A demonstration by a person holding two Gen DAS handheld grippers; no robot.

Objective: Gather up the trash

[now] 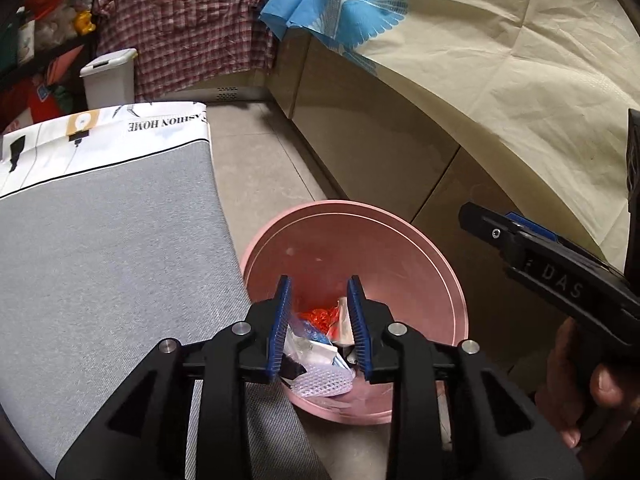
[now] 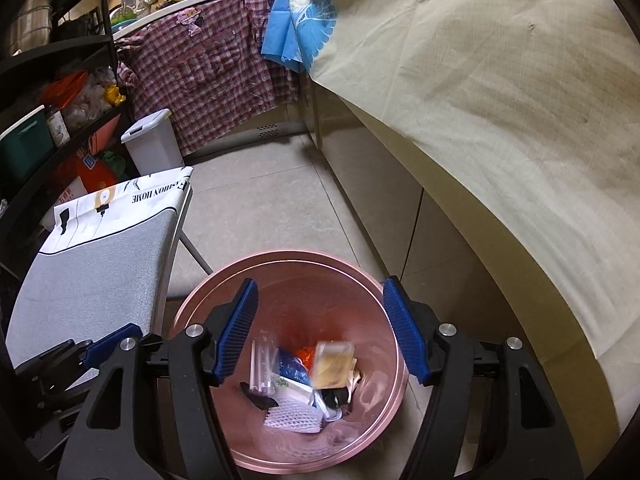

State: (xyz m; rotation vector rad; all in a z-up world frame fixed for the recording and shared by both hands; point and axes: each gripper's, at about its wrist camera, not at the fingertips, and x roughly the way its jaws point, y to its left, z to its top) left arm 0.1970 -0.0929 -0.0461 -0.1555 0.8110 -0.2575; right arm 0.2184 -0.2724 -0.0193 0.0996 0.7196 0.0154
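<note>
Both grippers hang over a pink bin (image 2: 372, 292) that stands on the tiled floor (image 2: 260, 196), between a grey-topped table (image 1: 104, 248) and a counter draped in a cream cloth (image 2: 500, 100).

The left gripper (image 1: 320, 320) has its blue pads partly apart with nothing pressed between them; through the gap the litter at the bottom of the bin shows. The right gripper (image 2: 320, 332) stands much wider, its pads spread nearly across the mouth of the bin, and it grips nothing either. In the left view a hand (image 1: 592, 384) shows around the right gripper's handle.

Below the right gripper's open jaws there are a blurred yellowish packet (image 2: 334, 364) and a clear plastic tube (image 2: 262, 364); whether they lie on the pile or hang above it I cannot tell. The trash heap (image 2: 304, 392) itself sits in the bottom of the bin: a white mesh sleeve (image 2: 294, 416), something orange, a blue crumpled bit, white wrappers and a dark piece.

Further back a small white lidded bin (image 2: 154, 140) stands by a checked shirt (image 2: 208, 72) hung from the counter edge, with a blue cloth (image 2: 296, 24) beside it.
</note>
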